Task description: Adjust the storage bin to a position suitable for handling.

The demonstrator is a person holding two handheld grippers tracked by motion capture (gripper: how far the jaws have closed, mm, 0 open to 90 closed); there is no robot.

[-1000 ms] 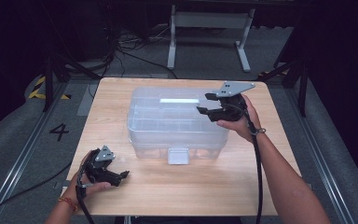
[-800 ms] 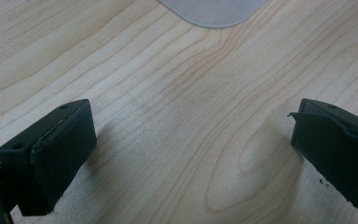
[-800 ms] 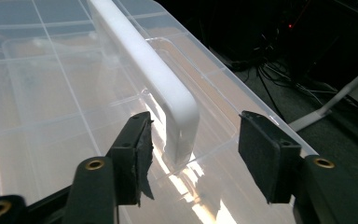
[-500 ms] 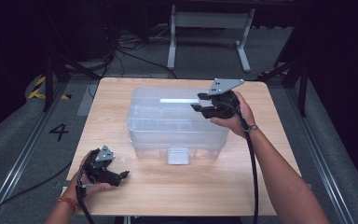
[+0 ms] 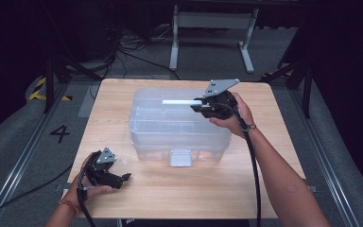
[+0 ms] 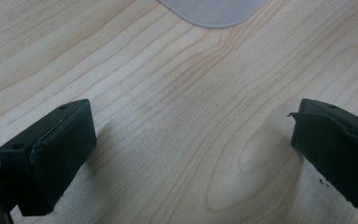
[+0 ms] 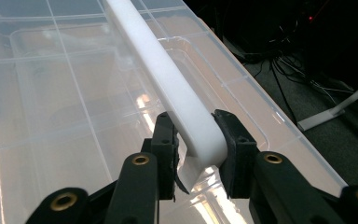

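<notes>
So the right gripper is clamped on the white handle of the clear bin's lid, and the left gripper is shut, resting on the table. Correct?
Not quite. The left gripper is open: the left gripper view shows its jaws wide apart over bare wooden table. The rest holds: the right gripper is clamped on the white handle of the clear bin's lid.

Light wooden square table on grey carpeted floor; white metal stand frame behind; tangled black cables; dark surroundings, possibly curtained.
</notes>
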